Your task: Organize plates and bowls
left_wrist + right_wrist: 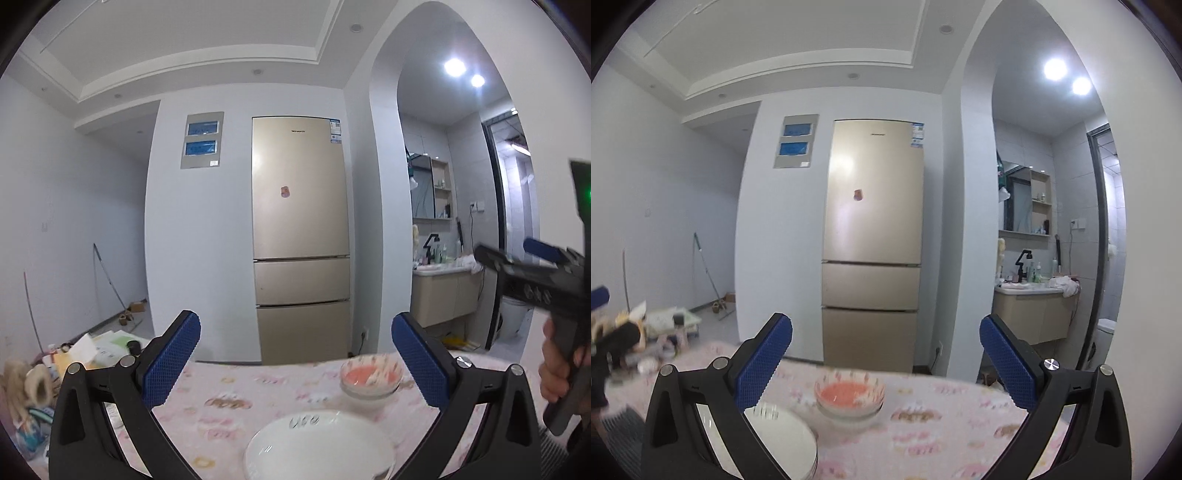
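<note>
Left: clutter beyond the table's left edge, soft toys and papers, well apart from the dishes. Left gripper raised above the table, jaws wide apart, holding nothing. Below and between its fingers, plates stacked white, near the front edge. Further back and right, bowls nested, pink inside, near the far edge. Right gripper raised likewise, jaws spread, empty; bowls almost straight ahead of it, plates low at its left finger.

Probably between grasps, or nearly done, with both stacks formed. For any next grasp: come down level, take a rim edge-on with one finger under, close slowly, since glazed ware slips. Bowls close to the far edge, so no pushing away. Open cloth to the right of the bowls, good room for setting down. Fridge well behind, no hindrance.
</note>
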